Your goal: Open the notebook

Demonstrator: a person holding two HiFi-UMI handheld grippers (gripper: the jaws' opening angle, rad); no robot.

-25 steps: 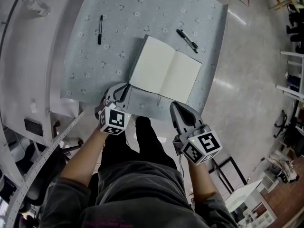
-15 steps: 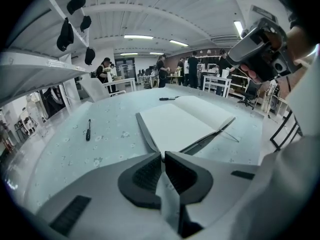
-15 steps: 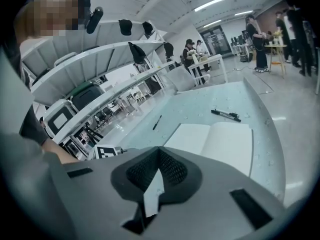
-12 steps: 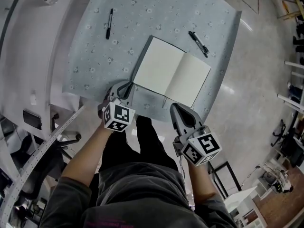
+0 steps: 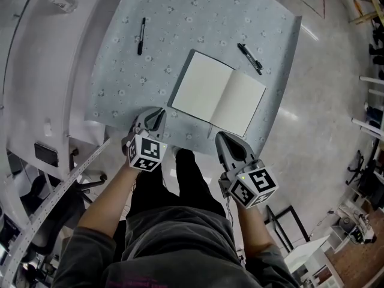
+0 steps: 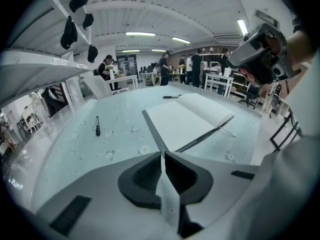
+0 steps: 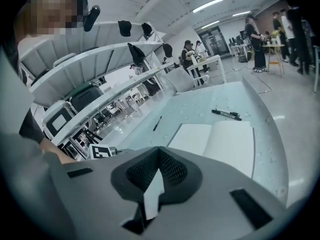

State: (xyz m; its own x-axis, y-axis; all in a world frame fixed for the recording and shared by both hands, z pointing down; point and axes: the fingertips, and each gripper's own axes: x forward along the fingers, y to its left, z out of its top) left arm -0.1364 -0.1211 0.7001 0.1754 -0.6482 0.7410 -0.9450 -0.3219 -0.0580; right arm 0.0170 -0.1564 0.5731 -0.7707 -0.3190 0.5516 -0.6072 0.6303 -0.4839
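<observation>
Notebook (image 5: pixel 218 93) seen lying open on surface (image 5: pixel 180 29). Left gripper (image 5: pixel 157 113) held pitched down beside near-left corner, fingers clenched, empty. Right gripper (image 5: pixel 222 137) angled down at near edge, fingers clenched, empty.

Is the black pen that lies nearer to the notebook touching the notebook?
Apart. The head view shows a strip of bare patterned cloth between the pen and the far edge of the open notebook.

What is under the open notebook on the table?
The notebook lies flat on the flower-patterned cloth, which shows all around it. Its dark cover peeks out beside the left page. Anything directly beneath is hidden by the pages.
</observation>
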